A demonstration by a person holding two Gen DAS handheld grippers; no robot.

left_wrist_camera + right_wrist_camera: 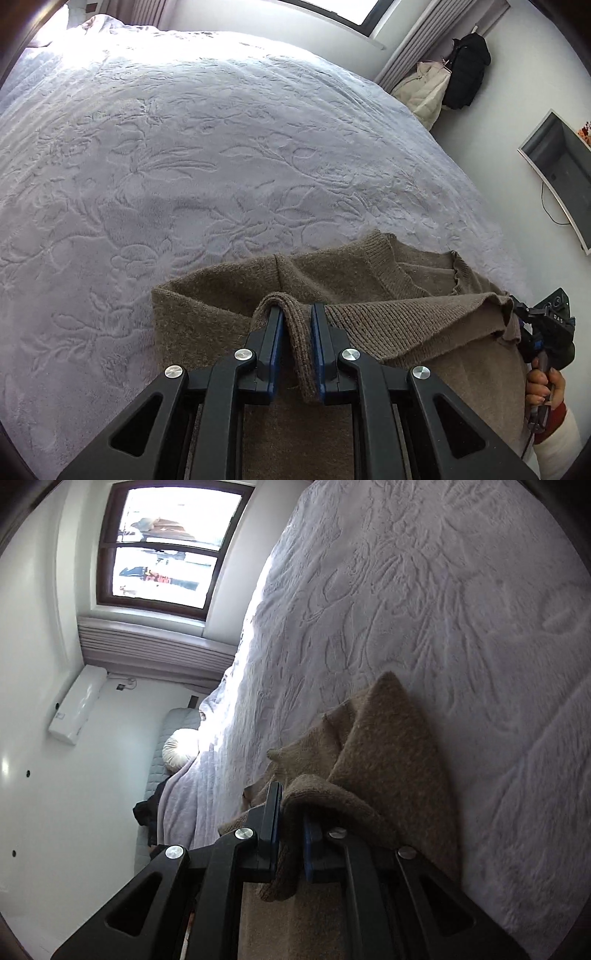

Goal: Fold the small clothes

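Lavender bedspread [192, 155], embossed with a leaf pattern, fills the bed from edge to edge, and on it near the bed's near right corner lies the brown knitted sweater [229, 295]. Its far part rests on the spread with the ribbed neckline [391, 266] toward the bed's right edge, while the near hem is lifted and folded back over the body.

Left gripper [297, 332] is clamped tight on a ribbed fold of that hem, the knit squeezed between the blue pads and draping over the left finger. Off at the right edge of that view, the right gripper [524, 325] pinches the other end of the same hem, with a person's hand [543, 387] around its handle and a red cuff below.

From the right wrist view, the right gripper [291, 812] bites closed on a thick bunch of the sweater [388, 746], fabric hanging down between the fingers and spilling over the right one.

Beyond the bed: a window [166, 546] with a brown frame, a wall air conditioner [77, 705], a wall-mounted screen [561, 173], and a black and a cream jacket [443, 81] hanging by the curtain.
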